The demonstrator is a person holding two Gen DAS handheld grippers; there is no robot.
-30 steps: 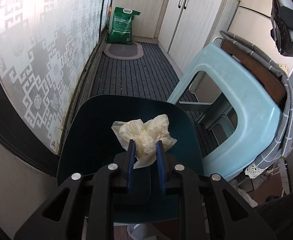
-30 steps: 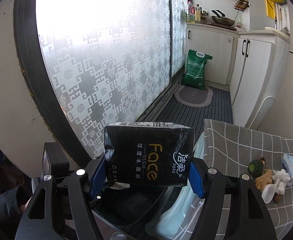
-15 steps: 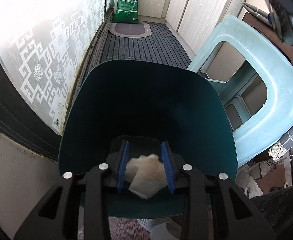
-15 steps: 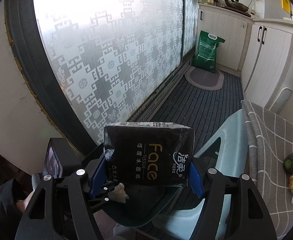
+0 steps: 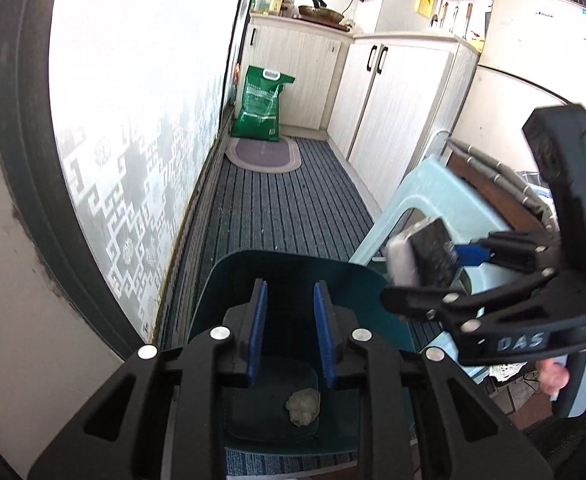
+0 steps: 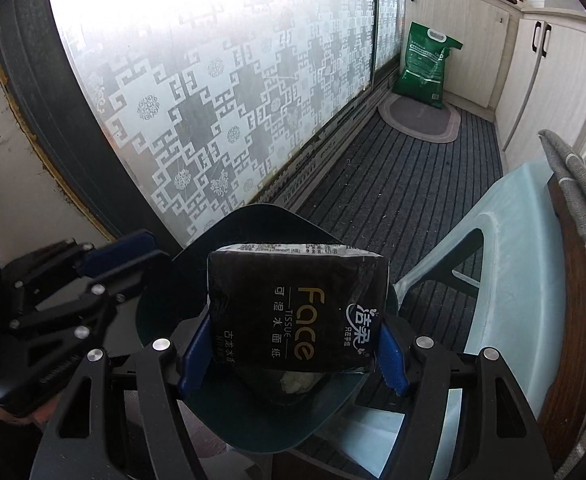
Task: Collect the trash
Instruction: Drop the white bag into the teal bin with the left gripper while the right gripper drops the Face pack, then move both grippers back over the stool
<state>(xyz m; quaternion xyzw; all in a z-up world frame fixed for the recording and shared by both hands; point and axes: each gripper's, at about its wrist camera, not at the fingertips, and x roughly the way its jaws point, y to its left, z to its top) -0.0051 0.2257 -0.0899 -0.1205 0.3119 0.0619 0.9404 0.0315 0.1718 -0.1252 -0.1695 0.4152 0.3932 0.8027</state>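
A dark teal bin (image 5: 285, 255) stands on the floor below both grippers. On its bottom lies a crumpled white tissue (image 5: 303, 406). My left gripper (image 5: 290, 286) hangs over the bin, its jaws closing with nothing between them. My right gripper (image 6: 295, 332) is shut on a black tissue pack (image 6: 297, 308) labelled "Face" and holds it above the bin's (image 6: 253, 211) mouth. In the left wrist view that pack (image 5: 433, 248) sits just right of the bin rim. The pack hides most of the tissue (image 6: 297, 380) in the right wrist view.
A light blue plastic stool (image 6: 513, 260) stands right of the bin, against a table with a grey checked cloth (image 6: 581, 200). A frosted patterned glass door (image 6: 213, 100) runs along the left. A green bag (image 5: 261, 104) and an oval mat (image 5: 265, 154) lie at the far end by cabinets.
The left gripper let go of the crumpled tissue, which dropped to the bin's bottom, and then rose. The right gripper sank with the black pack to just above the bin.
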